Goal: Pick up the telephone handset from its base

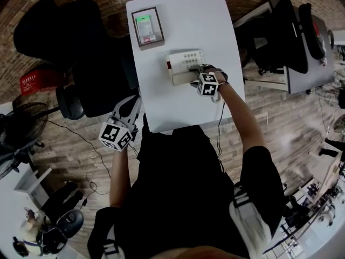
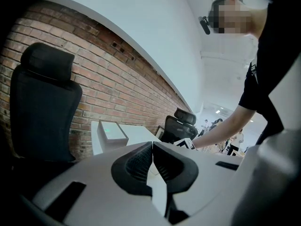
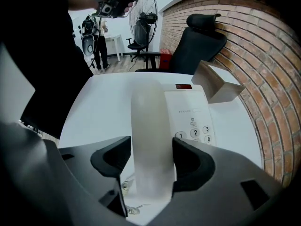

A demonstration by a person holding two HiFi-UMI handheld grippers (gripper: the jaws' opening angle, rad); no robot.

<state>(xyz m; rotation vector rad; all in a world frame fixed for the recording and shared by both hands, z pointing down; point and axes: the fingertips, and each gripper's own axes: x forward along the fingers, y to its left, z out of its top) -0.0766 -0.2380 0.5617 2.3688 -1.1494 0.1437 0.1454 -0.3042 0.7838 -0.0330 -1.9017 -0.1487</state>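
Observation:
A white telephone base (image 1: 186,61) with a keypad sits on the white table (image 1: 178,15). Its handset (image 1: 182,80) lies in the cradle along the side of the base nearest me. My right gripper (image 1: 197,75) points steeply down over the handset's right end. In the right gripper view the handset (image 3: 149,121) runs between the two dark pads of the right gripper (image 3: 151,159), which touch both its sides, beside the keypad base (image 3: 189,109). My left gripper (image 1: 129,111) hangs off the table's left front corner; in its own view the left gripper (image 2: 152,161) is shut and holds nothing.
A grey-framed white box (image 1: 147,27) with a green light stands at the table's far left. Black office chairs (image 1: 89,85) crowd the left side, another desk (image 1: 302,63) the right. The phone cord (image 1: 218,128) drops over the front edge. A fan (image 3: 142,20) stands behind.

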